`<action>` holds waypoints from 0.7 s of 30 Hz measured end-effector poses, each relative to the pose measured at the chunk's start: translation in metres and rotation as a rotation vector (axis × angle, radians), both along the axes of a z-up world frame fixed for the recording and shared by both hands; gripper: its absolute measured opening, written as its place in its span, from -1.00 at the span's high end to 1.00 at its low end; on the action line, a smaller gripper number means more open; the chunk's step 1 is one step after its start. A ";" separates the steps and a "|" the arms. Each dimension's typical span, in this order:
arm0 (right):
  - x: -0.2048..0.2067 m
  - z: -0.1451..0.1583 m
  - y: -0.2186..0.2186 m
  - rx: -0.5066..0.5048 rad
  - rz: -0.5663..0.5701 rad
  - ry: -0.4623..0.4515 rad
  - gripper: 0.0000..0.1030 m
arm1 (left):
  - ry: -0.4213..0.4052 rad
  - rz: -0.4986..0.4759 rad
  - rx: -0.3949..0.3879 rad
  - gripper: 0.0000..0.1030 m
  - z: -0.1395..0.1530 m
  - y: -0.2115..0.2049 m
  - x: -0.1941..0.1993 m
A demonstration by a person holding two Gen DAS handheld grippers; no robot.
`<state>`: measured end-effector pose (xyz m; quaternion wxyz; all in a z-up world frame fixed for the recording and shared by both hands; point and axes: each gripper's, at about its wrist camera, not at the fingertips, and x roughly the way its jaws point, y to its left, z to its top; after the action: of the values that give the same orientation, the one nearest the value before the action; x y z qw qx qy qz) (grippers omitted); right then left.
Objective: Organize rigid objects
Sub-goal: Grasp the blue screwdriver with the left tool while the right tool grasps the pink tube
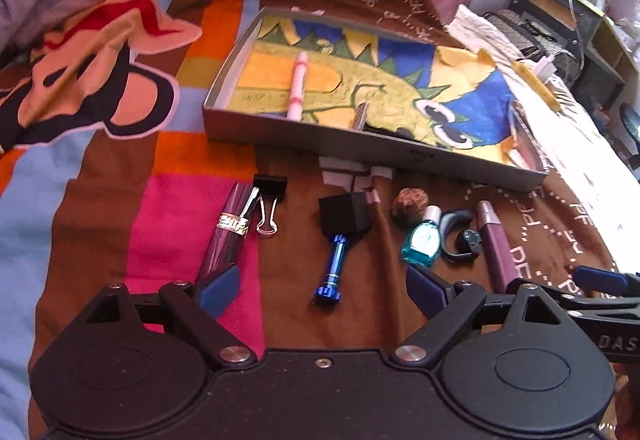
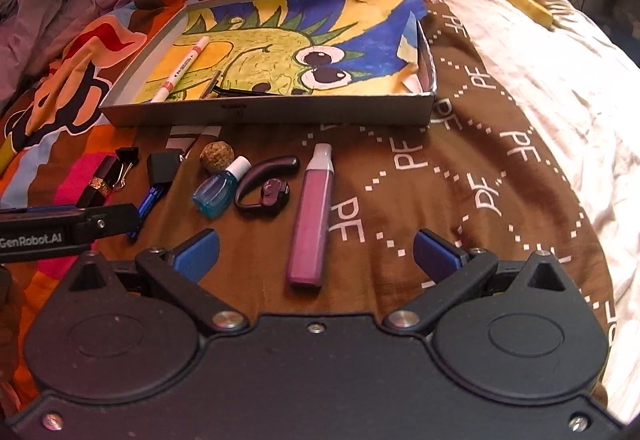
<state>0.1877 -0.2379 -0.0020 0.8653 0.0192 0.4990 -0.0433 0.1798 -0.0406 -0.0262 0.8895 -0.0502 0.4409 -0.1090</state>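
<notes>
Jaws of both grippers wide apart, empty; purple tube (image 2: 310, 215) ahead.

Bed, patterned brown cover (image 2: 420, 199): shallow box (image 2: 280, 113) beyond the fingers; purple tube (image 2: 312, 215), blue bottle (image 2: 218, 191), earpiece (image 2: 266, 183) between them.

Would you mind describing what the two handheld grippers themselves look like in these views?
Both match: the left gripper and right gripper have matte black bodies with two round discs, silver pivot screws, black linkage arms and blue ribbed finger pads. White "GenRobot.AI" lettering marks the left one's side in the right wrist view.
</notes>
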 end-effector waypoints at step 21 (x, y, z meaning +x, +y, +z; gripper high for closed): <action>0.016 -0.018 0.005 0.005 0.009 0.001 -0.99 | 0.044 -0.053 -0.020 -0.60 -0.012 -0.008 0.017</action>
<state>0.2034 -0.2329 -0.0201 0.8651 0.0189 0.4998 -0.0381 0.1970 -0.0490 -0.0378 0.8757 -0.0498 0.4606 -0.1359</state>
